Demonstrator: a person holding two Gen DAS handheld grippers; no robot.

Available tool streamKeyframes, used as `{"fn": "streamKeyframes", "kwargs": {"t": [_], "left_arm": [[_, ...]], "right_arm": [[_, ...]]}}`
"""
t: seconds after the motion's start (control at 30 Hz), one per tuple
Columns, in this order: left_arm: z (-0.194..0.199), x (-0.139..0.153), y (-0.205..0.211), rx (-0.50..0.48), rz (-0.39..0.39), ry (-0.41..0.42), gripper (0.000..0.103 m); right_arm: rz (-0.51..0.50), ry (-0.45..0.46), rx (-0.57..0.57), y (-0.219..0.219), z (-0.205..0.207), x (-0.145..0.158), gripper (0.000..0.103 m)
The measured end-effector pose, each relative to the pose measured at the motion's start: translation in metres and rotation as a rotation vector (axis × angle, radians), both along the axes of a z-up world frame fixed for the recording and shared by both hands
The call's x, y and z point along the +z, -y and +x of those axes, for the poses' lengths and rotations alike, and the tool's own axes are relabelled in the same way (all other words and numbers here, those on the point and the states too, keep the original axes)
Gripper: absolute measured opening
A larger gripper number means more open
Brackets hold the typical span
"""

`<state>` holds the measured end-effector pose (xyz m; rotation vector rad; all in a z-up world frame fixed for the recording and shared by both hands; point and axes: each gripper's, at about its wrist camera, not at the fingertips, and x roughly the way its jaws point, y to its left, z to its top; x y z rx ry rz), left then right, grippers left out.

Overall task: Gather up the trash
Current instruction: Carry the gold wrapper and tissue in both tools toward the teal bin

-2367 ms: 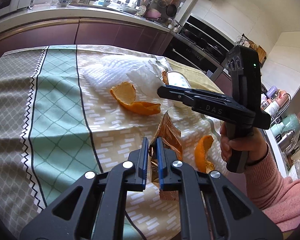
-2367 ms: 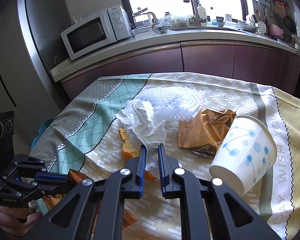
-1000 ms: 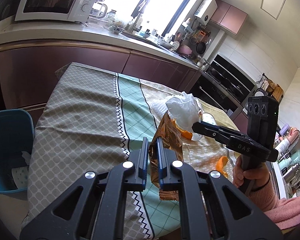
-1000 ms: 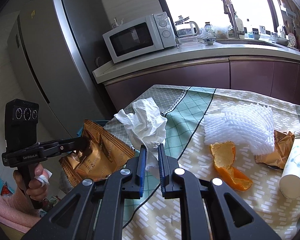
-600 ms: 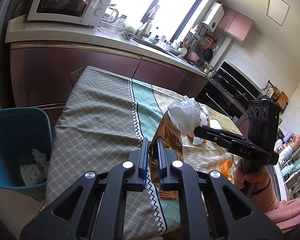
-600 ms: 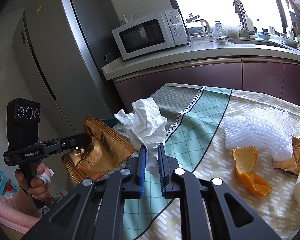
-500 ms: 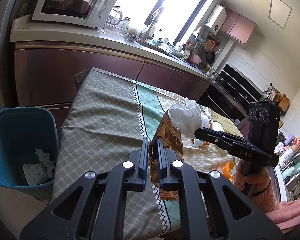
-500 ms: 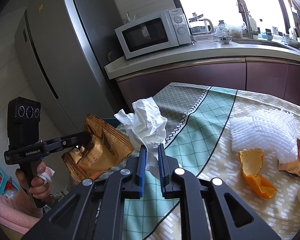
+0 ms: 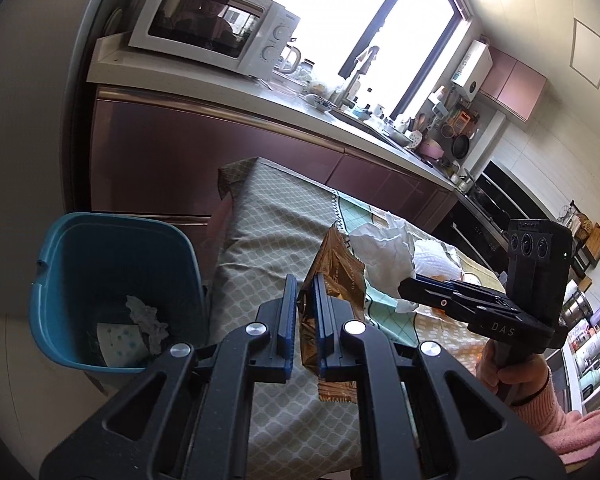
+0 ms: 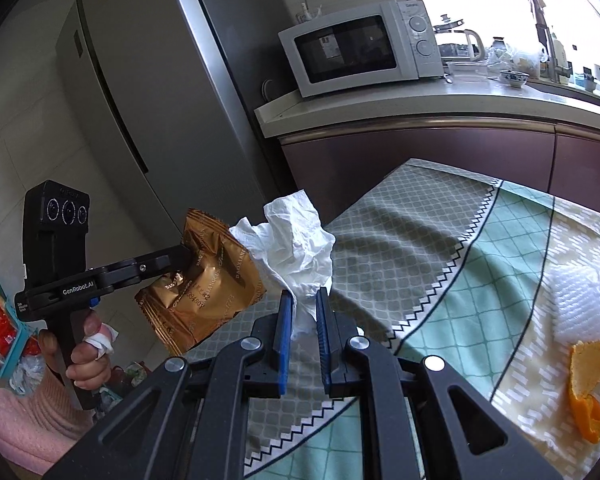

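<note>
The left hand-held gripper (image 9: 302,312) is clamped on a gold wrapper (image 9: 332,280), held in the air over the near edge of the cloth-covered counter (image 9: 268,216). Just beside it, the right hand-held gripper (image 10: 300,316) pinches a crumpled white tissue (image 10: 292,248), also lifted clear of the cloth; wrapper and tissue hang close together, the tissue partly in front of the wrapper in the right wrist view. Down to the left of the counter stands a blue bin (image 9: 112,280) with some paper scraps already in it. Farther along the cloth lie an orange peel (image 10: 588,392) and a white foam net (image 10: 584,300). Beyond, a microwave (image 10: 360,48) sits on the kitchen worktop beside a fridge (image 10: 148,100).
</note>
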<state>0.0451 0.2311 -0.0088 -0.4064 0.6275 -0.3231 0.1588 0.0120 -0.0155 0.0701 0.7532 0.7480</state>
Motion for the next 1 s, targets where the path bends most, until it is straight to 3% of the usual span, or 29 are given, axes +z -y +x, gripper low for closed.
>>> {"fn": "streamKeyframes", "kwargs": {"t": [0.63,1.0], "left_arm": [[0.002,-0.016,-0.094,0.235,0.031,-0.032,0.009],[0.029,-0.06,-0.123,0.319,0.031,-0.112,0.009]], "right_arm": [[-0.058,-0.045,0.159,-0.099,0.04,-0.012,0.011],[-0.145,-0.117,0.181,-0.149,0.069,-0.04,0.011]]}}
